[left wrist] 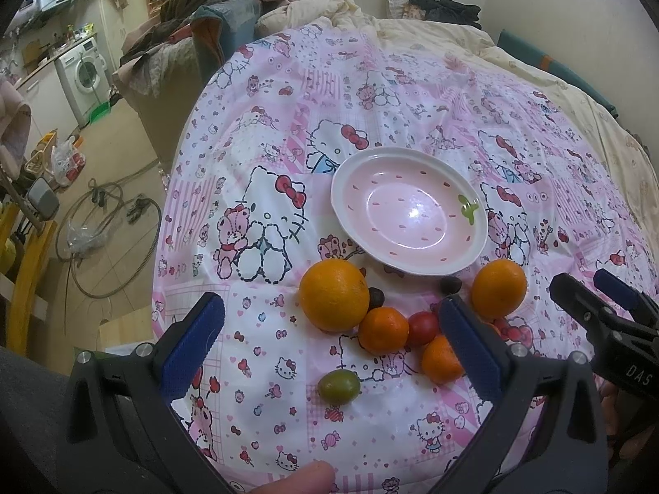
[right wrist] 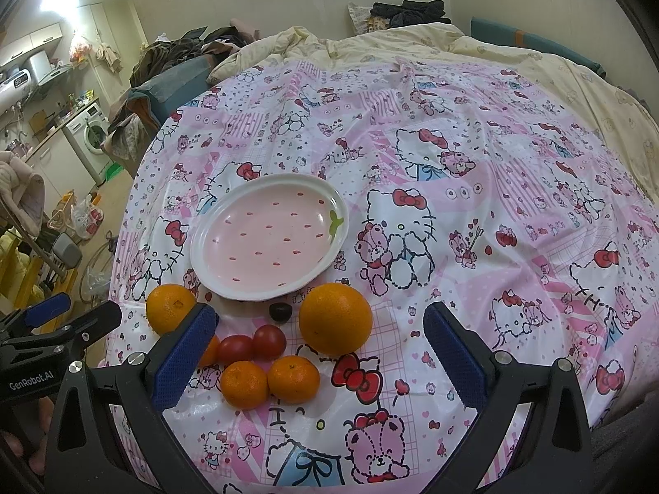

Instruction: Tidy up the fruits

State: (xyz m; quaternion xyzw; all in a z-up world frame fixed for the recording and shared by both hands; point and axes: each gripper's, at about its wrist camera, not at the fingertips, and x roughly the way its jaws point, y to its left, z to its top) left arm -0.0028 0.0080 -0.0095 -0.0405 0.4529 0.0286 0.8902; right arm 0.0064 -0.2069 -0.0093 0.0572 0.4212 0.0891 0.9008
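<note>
An empty pink strawberry-print plate (left wrist: pixel 469 256) (right wrist: pixel 206 273) sits on the Hello Kitty cloth. In front of it lie two big oranges (left wrist: pixel 333 294) (left wrist: pixel 499 287), also in the right wrist view (right wrist: pixel 335 318) (right wrist: pixel 169 306), two small mandarins (left wrist: pixel 383 330) (left wrist: pixel 440 359) (right wrist: pixel 244 384) (right wrist: pixel 293 378), red tomatoes (left wrist: pixel 423 328) (right wrist: pixel 269 341) (right wrist: pixel 234 348), two dark small fruits (left wrist: pixel 375 297) (left wrist: pixel 450 285) (right wrist: pixel 280 312) and a green fruit (left wrist: pixel 338 386). My left gripper (left wrist: pixel 329 346) is open just above the fruit pile. My right gripper (right wrist: pixel 321 354) is open, holding nothing, above the same pile; it also shows in the left wrist view (left wrist: pixel 593 288).
The cloth (right wrist: pixel 453 164) covers a bed with a cream duvet (right wrist: pixel 515 49) behind. Clothes are piled at the back left (left wrist: pixel 197 4). The cloth's left edge drops to the floor, with a hose (left wrist: pixel 107 222), bags and a washing machine (left wrist: pixel 82 74).
</note>
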